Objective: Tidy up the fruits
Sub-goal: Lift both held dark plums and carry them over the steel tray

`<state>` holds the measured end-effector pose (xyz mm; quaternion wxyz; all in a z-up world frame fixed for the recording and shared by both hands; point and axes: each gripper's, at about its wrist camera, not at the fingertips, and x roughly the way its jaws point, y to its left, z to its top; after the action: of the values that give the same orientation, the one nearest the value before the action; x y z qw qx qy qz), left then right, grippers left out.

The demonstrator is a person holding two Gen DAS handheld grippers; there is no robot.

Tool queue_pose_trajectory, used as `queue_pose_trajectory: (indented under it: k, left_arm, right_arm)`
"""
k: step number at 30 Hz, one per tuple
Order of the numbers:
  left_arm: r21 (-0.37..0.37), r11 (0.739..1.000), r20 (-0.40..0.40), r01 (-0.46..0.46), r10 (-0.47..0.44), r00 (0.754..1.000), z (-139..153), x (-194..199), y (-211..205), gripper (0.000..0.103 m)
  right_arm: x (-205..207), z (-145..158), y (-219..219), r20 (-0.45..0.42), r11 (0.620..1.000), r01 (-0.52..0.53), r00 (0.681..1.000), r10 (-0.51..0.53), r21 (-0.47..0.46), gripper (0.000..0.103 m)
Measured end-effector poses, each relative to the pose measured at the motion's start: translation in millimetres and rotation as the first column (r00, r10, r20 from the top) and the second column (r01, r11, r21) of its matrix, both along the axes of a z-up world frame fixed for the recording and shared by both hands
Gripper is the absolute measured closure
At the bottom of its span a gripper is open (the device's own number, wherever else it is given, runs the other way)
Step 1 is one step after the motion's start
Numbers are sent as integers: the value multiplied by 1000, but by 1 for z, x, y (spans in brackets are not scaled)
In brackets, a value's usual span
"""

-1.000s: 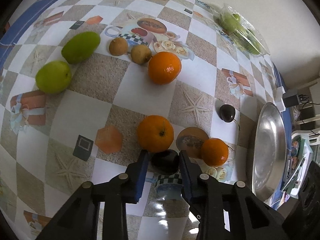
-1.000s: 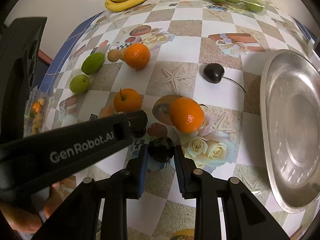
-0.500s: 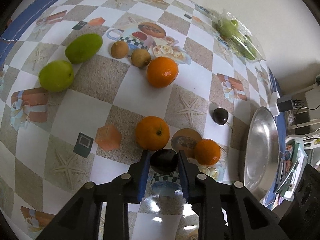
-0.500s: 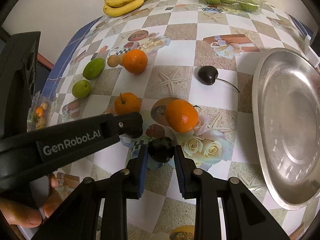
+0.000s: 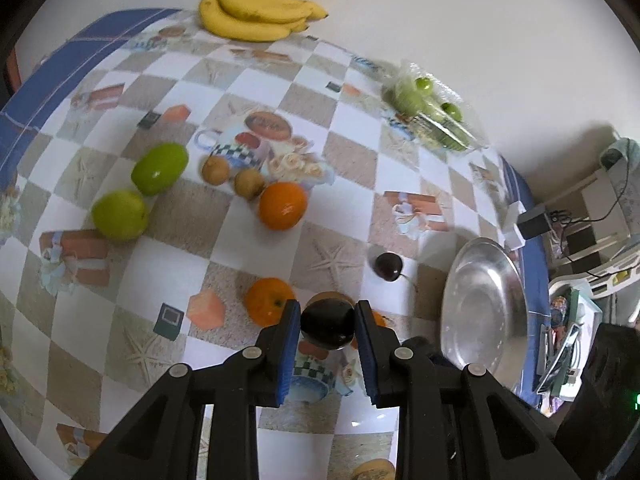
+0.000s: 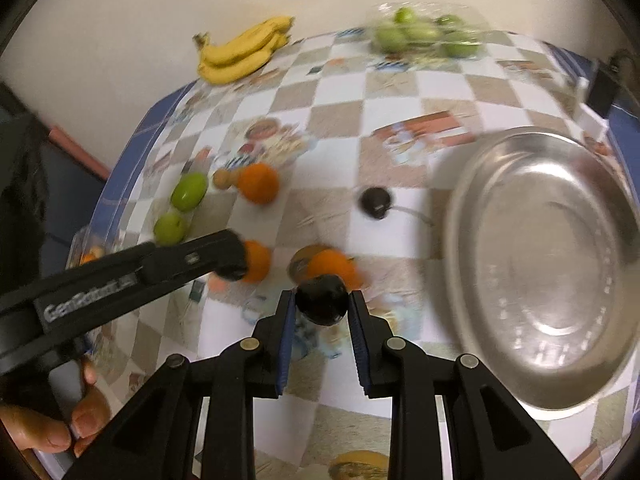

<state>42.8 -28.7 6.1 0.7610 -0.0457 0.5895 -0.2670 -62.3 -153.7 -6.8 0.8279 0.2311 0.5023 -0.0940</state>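
My left gripper is shut on a dark plum and holds it above the checked tablecloth. My right gripper is shut on a second dark plum, also off the table. The right wrist view shows the left gripper at left, a person's hand behind it. On the cloth lie a third dark fruit with a stem, three oranges, two green fruits and two kiwis.
A steel plate with nothing on it sits at the right table edge. Bananas and a bag of green fruit lie along the far edge by the wall. Cluttered shelves stand beyond the table.
Both grippers have risen with their dark plums, lifting them off the cloth. The views have tilted up, so the wall and the bananas now show more.
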Motion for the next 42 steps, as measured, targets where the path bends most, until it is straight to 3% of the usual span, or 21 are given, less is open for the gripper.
queue_pose_trajectory:
  k: [9,20,30,38,42]
  left_arm:
    - [8,997,34,83,-83,996,6,-16,-25,73]
    - [39,969,99,246,-249,964,10,-52,-82,73]
    - [58,928,141,367,-372,918,0,-77,-134,73]
    - [98,896,177,432,-443,879,-8,-92,-163,73]
    - [120,892,176,437,-452,875,-11,-93,-164,73]
  right_arm:
    - [-30,1,-54,-9,977,209,978,-210,-39,75]
    - [-71,-8,-107,-30,905,425,905,-425,-20,75]
    - [-87,-14,-131,-28,861,506,861,-508,-40,75]
    - [-90,-20,-139,-36,848,527,848,-529,-51,75]
    - [-91,-25,-140,-51,845,533,844,-534,-39,75]
